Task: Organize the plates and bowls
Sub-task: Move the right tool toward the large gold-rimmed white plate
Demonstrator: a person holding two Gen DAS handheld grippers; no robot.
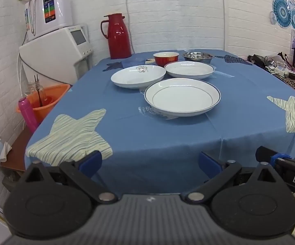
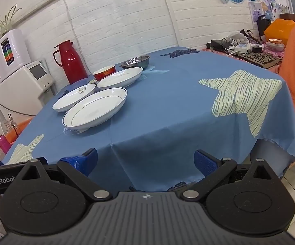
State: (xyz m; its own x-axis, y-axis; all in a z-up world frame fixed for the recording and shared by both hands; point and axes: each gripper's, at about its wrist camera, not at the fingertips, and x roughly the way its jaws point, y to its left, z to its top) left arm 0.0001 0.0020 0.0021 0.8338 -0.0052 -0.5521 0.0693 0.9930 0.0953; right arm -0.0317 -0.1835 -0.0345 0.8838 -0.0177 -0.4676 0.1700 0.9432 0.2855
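Both claws are off the near edge of the desk (image 1: 168, 138), holding nothing. Left claw (image 1: 150, 164): jaws spread wide, blue fingers (image 1: 90, 163) apart, only tablecloth between them. Right claw (image 2: 145, 162): same, jaws wide apart and empty. I can see the tip of the right one at the right edge of my left view.

Dishes sit clustered toward the far left part of the desk, well apart from both claws:
- nearest plate (image 1: 182, 97), white with dark rim line, closest to me
- patterned plate (image 1: 138, 76), white with a small motif, behind and left of it; the two rims look touching or slightly overlapped, can't tell from this angle
- rear plate (image 1: 189, 69), white with thin blue rim, behind the nearest one, just beside the patterned one
- red bowl (image 1: 165, 58) behind the plates, upright
- steel bowl (image 1: 198, 57) just right of the red bowl, upright

Nothing is stacked yet; every dish rests on the blue star-print cloth.

Red thermos jug (image 1: 117, 36) stands at the far left corner, near the white brick wall. White appliance (image 1: 55, 59) off the desk to the left, orange basin (image 1: 45, 102) below it.
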